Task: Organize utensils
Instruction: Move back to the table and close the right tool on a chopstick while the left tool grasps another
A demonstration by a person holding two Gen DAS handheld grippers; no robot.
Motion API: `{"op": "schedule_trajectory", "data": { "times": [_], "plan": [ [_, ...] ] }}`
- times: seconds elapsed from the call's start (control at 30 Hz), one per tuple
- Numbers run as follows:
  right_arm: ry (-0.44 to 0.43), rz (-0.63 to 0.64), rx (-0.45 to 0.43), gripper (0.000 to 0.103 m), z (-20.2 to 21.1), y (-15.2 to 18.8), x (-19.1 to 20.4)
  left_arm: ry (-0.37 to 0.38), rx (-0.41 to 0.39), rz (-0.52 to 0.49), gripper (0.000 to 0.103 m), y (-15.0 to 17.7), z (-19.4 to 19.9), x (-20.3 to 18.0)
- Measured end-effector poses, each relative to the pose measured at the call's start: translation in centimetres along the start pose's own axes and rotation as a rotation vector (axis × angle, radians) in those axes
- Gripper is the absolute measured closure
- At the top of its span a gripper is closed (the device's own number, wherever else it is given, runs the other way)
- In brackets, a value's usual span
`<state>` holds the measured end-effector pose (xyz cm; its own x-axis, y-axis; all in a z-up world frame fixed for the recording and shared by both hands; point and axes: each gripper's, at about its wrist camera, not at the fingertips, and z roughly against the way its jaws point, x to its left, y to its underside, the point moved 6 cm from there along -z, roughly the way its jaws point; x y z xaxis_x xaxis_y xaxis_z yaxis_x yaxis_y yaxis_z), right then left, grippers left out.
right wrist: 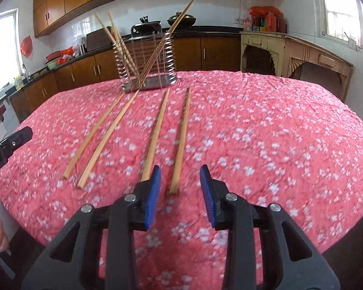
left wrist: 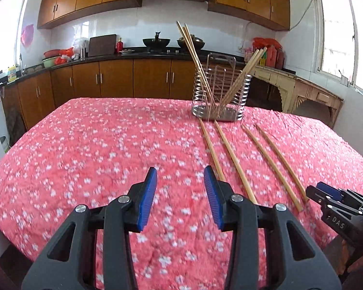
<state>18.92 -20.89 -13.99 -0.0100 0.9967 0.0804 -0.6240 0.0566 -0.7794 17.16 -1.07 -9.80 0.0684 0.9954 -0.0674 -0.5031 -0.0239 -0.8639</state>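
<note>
Hiding one chopstick's [right wrist: 155,130] near end, the spread, empty jaws of the right gripper [right wrist: 180,172]; left gripper [left wrist: 180,172] likewise.

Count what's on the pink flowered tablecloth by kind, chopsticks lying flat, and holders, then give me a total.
Chopsticks lying flat on the tablecloth: 4, first, second, third, fourth
Wire utensil holder: 1
Total: 5
The chopsticks standing in the holder are not counted.

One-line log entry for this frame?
left gripper: open, empty | right gripper: open, empty | four chopsticks on tablecloth | more in wire holder
</note>
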Motion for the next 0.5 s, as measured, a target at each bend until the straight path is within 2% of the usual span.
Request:
{"op": "schedule_trajectory", "data": {
  "times": [0.2, 0.27, 0.3, 0.33, 0.5],
  "plan": [
    [0.028, 0.025, -0.004, 0.074, -0.6, 1.2, 0.6, 0.028, 0.012, -0.011, 0.062, 1.5, 0.2, -1.0],
    [0.030, 0.019, -0.016, 0.081, -0.5, 1.3, 0.6, 0.038, 0.019, -0.018, 0.062, 1.8, 0.2, -1.5],
    [0.035, 0.021, -0.025, 0.090, -0.5, 1.3, 0.7, 0.045, 0.023, -0.021, 0.062, 1.9, 0.1, -1.8],
    [0.040, 0.026, -0.032, 0.094, -0.5, 1.4, 0.8, 0.050, 0.027, -0.023, 0.062, 2.0, 0.1, -2.0],
    [0.059, -0.034, -0.047, 0.095, -0.4, 1.2, -0.7, 0.087, 0.060, -0.028, 0.062, 2.7, -0.6, -3.4]
  ]
}}
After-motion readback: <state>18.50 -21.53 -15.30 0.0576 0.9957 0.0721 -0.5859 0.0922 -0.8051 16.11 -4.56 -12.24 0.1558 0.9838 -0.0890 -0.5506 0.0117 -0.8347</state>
